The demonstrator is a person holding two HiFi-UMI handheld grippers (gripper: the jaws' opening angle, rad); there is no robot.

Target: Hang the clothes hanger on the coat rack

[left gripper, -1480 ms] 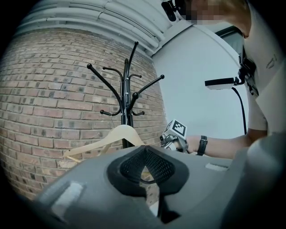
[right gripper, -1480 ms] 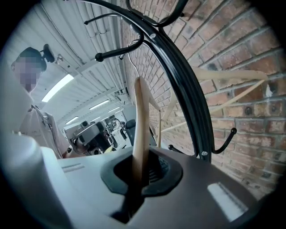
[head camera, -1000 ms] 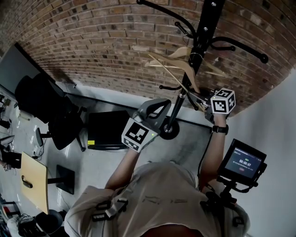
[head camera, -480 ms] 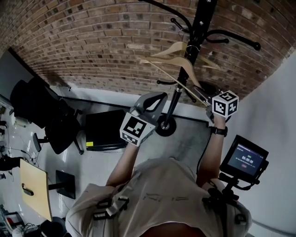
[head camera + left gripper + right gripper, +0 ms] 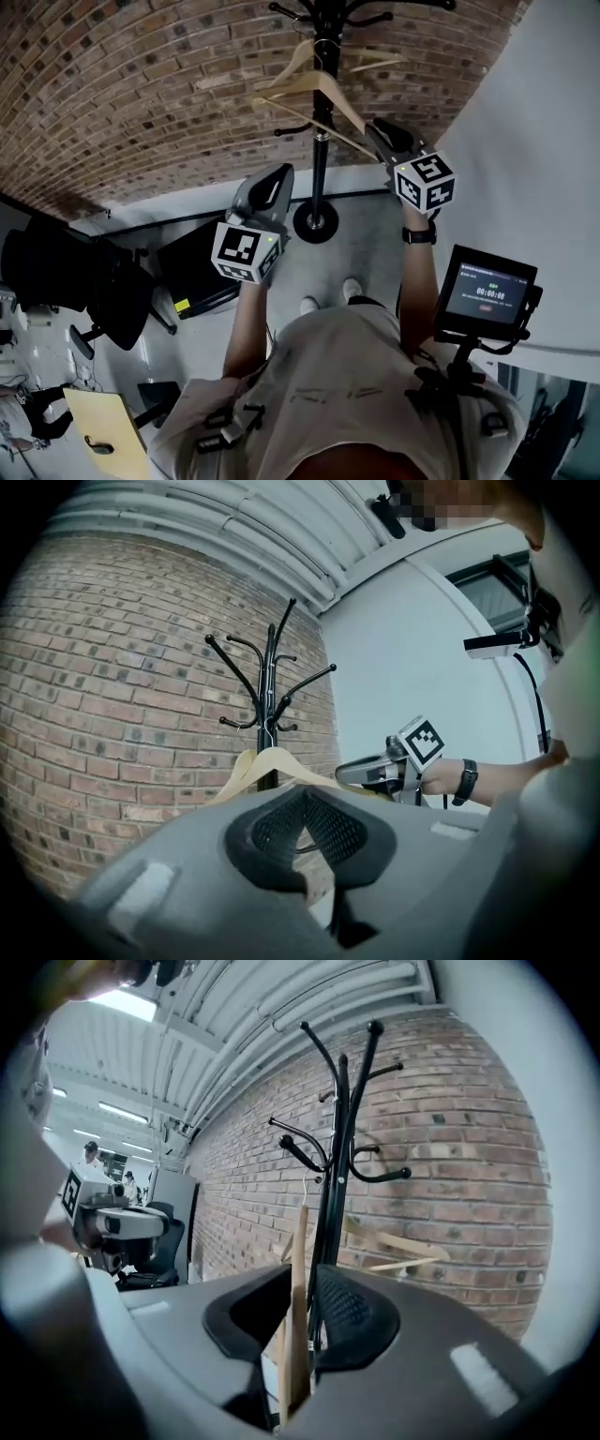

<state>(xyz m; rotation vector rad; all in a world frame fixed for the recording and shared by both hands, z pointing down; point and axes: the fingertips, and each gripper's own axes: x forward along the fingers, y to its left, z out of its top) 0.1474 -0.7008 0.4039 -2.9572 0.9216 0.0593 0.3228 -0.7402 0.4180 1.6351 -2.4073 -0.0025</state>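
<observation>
Against the brick wall (image 5: 141, 94), straight ahead of both tools, stood the black coat rack (image 5: 321, 159). The right tool (image 5: 372, 127) was held up beside the rack's pole, pointing almost level. A wooden clothes hanger (image 5: 299, 1241) stood edge-on between its jaws. Those jaws were closing, but a dark gap still showed beside the wood, so they were not pinching it. From the tool's tip the hanger ran on towards the pole, and its peak lay close against the pole. Whether its hook sat over a peg, I could not tell. A second wooden hanger (image 5: 397, 1244) hung beyond the pole, on the side away from the right tool.

The left tool (image 5: 281, 172) was lower than the right one and off to its left, aimed at the pole. Its jaw tips were together with nothing between them, and it was clear of both hanger and rack. The rack's round base (image 5: 316, 222) sat on the floor between the two tools. A wristwatch (image 5: 419, 234) showed just behind the right tool's marker cube. Further back from that tool, by the person's right elbow, a small screen (image 5: 487, 295) glowed on its mount.
</observation>
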